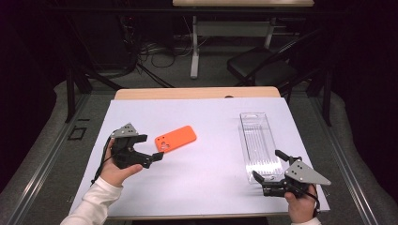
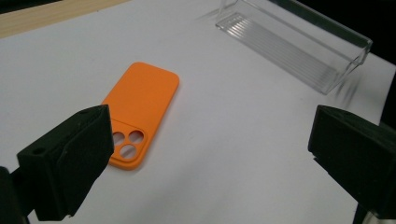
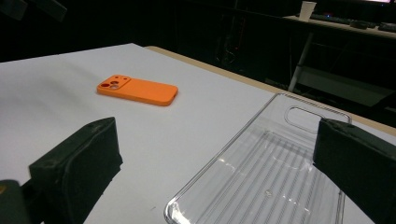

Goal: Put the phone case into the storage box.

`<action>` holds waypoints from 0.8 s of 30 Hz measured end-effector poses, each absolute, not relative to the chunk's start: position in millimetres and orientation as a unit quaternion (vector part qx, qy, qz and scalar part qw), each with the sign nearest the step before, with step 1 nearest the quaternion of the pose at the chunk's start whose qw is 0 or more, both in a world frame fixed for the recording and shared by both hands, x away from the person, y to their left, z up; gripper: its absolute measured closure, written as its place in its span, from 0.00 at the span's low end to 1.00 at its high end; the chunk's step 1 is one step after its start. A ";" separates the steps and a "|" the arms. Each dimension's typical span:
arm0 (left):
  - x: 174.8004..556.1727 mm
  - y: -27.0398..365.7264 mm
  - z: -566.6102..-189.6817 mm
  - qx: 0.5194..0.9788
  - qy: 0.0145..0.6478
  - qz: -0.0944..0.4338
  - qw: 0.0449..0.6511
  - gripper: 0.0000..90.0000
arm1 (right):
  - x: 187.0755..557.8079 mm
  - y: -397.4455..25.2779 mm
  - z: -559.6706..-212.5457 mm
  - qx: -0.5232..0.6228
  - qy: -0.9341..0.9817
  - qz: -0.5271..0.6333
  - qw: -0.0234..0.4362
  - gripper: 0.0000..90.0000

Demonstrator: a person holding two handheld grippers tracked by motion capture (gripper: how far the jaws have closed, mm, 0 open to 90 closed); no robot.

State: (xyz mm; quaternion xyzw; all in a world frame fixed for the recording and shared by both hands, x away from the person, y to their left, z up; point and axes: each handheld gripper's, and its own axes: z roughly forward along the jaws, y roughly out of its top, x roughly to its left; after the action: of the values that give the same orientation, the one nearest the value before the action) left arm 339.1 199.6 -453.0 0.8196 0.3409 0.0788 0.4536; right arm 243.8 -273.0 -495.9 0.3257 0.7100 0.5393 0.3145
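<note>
The left gripper (image 1: 152, 149) is spread wide just beside the near end of the orange phone case (image 1: 175, 138) (lying flat, left of centre). The right gripper (image 1: 268, 166), also spread, sits at the near end of the clear tray (image 1: 258, 140).

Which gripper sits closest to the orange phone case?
The left gripper; its open jaws almost reach the orange phone case. The right gripper is at the clear plastic tray.
</note>
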 end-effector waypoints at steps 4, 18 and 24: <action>344.3 193.2 -450.3 0.827 0.342 0.077 0.439 0.01 | 244.1 -273.4 -496.2 0.327 0.710 0.539 0.313 0.00; 369.3 165.4 -438.9 0.862 0.333 0.072 0.375 0.01 | 243.4 -274.0 -496.0 0.325 0.713 0.537 0.313 0.00; 381.8 160.9 -439.6 0.871 0.334 0.073 0.352 0.01 | 243.9 -274.4 -496.4 0.326 0.714 0.535 0.311 0.00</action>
State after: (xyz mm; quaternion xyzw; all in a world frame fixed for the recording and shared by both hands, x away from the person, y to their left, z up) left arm 381.8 160.9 -439.6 0.8714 0.3341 0.0730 0.3517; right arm 243.9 -274.4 -496.4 0.3263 0.7144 0.5352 0.3110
